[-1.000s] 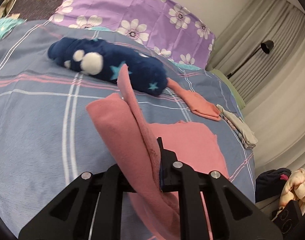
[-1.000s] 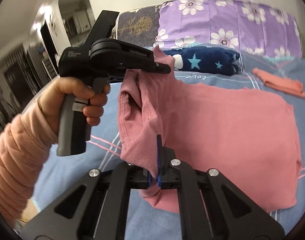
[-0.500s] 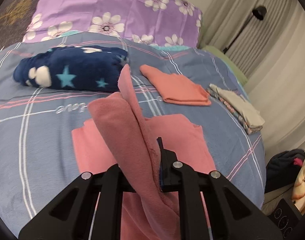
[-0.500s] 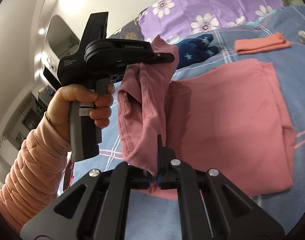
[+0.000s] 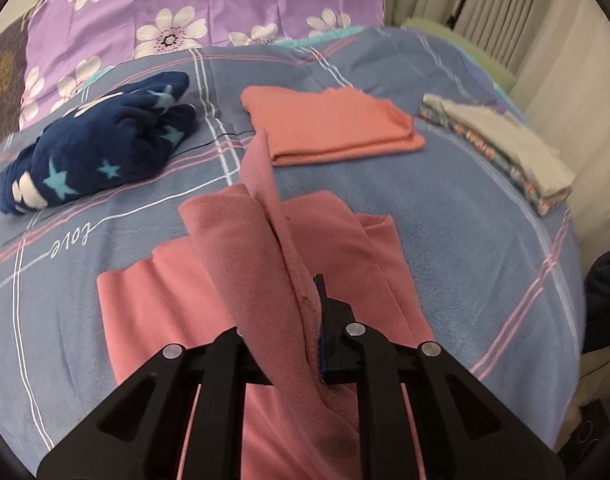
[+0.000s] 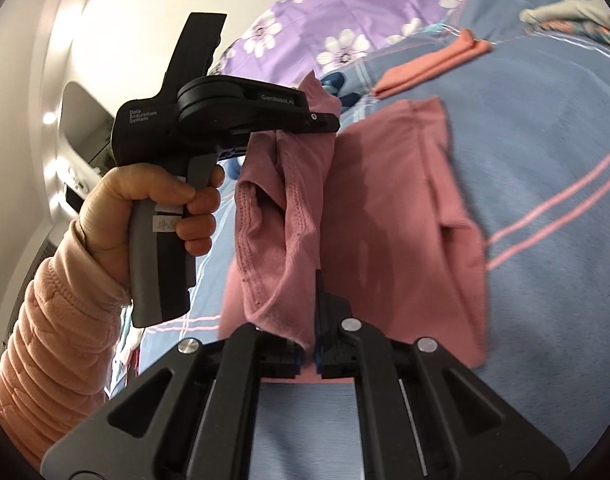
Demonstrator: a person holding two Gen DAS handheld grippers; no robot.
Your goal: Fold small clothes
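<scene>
Pale curtains (image 5: 501, 8) hang behind a bed covered with a blue-grey fleece blanket (image 5: 457, 216) crossed by white and pink lines. At the head of the bed lies a purple pillowcase with white flowers (image 5: 209, 4).

Near the middle of the blanket is the pink soft cotton garment (image 5: 369, 264), the thing to fold. Its lower part lies flat on the bed and one edge is lifted up in the air.

Behind it, well apart, rest a rolled dark blue fleece cloth with light stars (image 5: 93, 152), a folded salmon-orange cloth (image 5: 333, 124) and a folded grey patterned cloth (image 5: 505, 144).

A hand (image 6: 153, 200) in a peach quilted sleeve (image 6: 53, 328) grips the black handle of the left tool (image 6: 329, 120), which is clenched on the top corner of the lifted edge. The right tool (image 6: 311, 354) is also clenched, grasping the lower corner of the same edge, so the pink fabric hangs between the two tools.
</scene>
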